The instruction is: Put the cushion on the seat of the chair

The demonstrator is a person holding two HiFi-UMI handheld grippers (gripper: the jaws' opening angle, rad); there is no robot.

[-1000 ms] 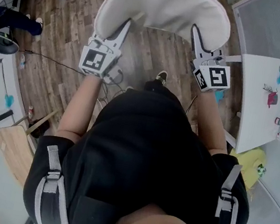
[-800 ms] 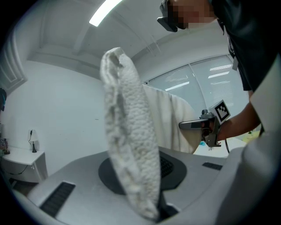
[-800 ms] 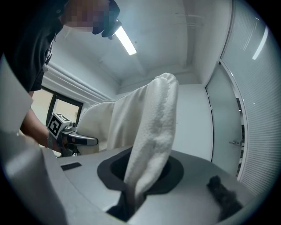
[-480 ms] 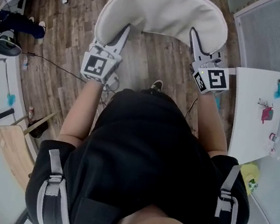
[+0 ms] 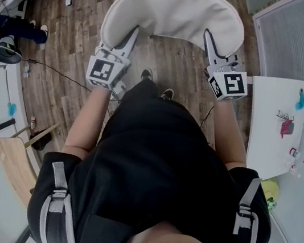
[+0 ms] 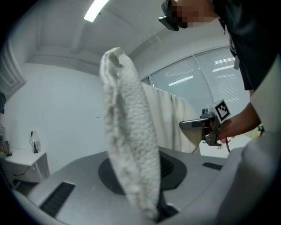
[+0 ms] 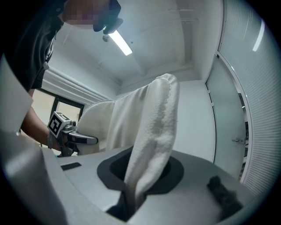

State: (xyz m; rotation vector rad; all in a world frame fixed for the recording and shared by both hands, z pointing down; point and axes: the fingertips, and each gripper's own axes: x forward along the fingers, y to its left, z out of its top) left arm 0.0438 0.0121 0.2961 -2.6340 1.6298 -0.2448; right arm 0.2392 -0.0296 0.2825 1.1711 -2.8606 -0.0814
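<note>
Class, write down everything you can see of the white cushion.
The cushion is off-white, with a fleecy, nubbly surface and a rounded outline. It hangs in the air above the wood floor, in front of the person, spread wide and curving slightly. The left tongs and right tongs each pinch its near edge, and the fabric bunches into a fold where it is gripped. Nothing else appears to touch it.

cushion [image 5: 176,9] — between left gripper [image 5: 135,30] and right gripper [image 5: 208,35], over floor [image 5: 84,26] | table [image 5: 266,128] — right of both
</note>
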